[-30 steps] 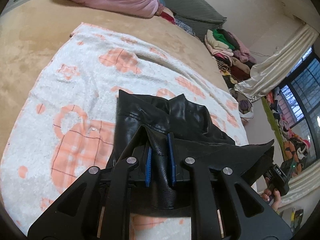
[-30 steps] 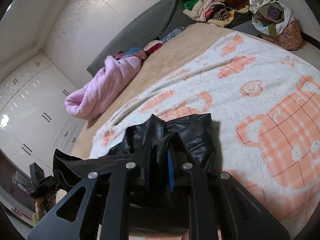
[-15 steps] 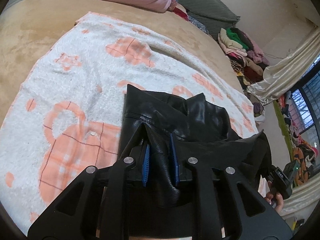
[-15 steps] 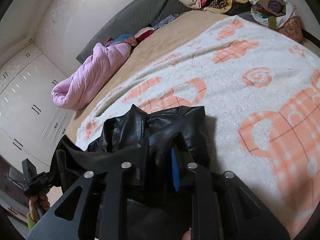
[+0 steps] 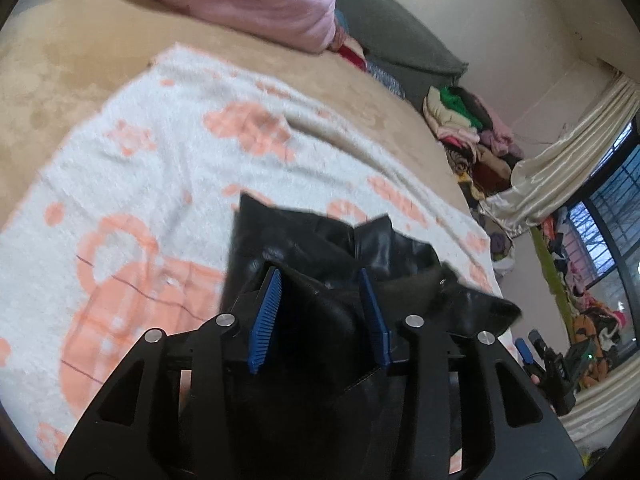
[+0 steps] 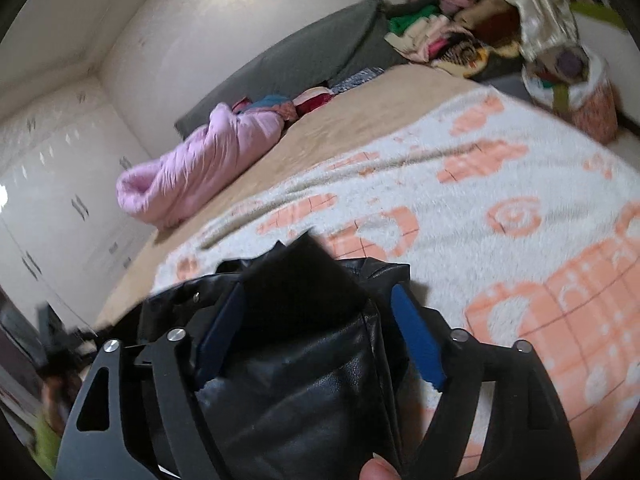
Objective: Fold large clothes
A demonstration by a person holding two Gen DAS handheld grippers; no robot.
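While both sets of jaws stand spread apart, the glossy black leather jacket (image 5: 320, 344) sits bunched between the ribbed blue pads (image 5: 266, 320) of the left gripper (image 5: 320, 312) and the right gripper (image 6: 316, 336), released, resting ahead on the fluffy white-and-orange blanket (image 5: 140, 184).

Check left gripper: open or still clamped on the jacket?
Open. The left gripper has its blue pads spread wide, with the black leather jacket lying loose between them, not pinched.

left tongs (image 5: 320, 312) spread wide, right tongs (image 6: 320, 332) spread wide, both angled downward
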